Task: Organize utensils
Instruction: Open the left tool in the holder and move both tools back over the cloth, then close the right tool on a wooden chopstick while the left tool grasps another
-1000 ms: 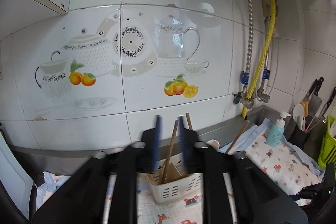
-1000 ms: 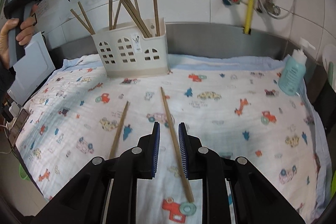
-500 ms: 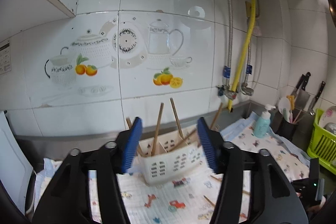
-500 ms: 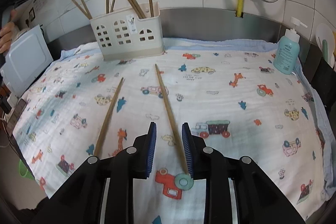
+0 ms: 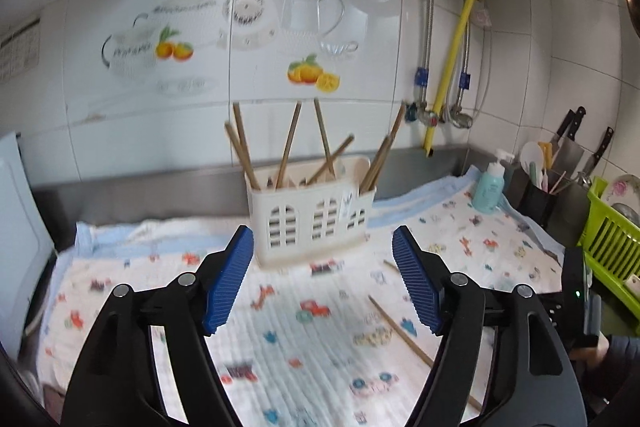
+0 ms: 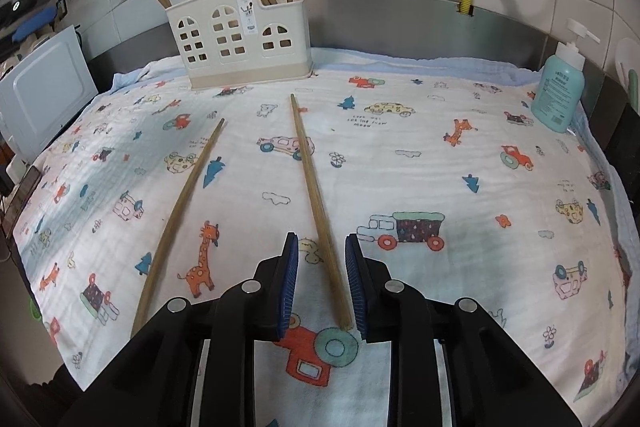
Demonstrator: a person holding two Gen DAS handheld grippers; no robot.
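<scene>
A cream plastic holder (image 5: 312, 223) (image 6: 240, 39) stands at the back of the printed cloth (image 6: 440, 167) with several wooden chopsticks upright in it. My left gripper (image 5: 322, 235) hovers in front of the holder, its jaws opening and empty. Two loose chopsticks lie on the cloth. One chopstick (image 6: 310, 179) runs between the jaws of my right gripper (image 6: 321, 239), which stands open low over its near end, with a gap on each side of the stick. The other chopstick (image 6: 188, 195) lies to the left of that gripper.
A teal soap bottle (image 6: 560, 95) stands at the cloth's back right. A white board (image 6: 44, 95) leans at the left edge. A green dish rack (image 5: 612, 243) and a dark pot of utensils (image 5: 540, 195) sit to the right, below the knives. A steel upstand and a tiled wall close the back.
The left gripper let a chopstick go into the holder, opened wide and drew back and down. The right gripper sank towards the cloth over the middle chopstick.
</scene>
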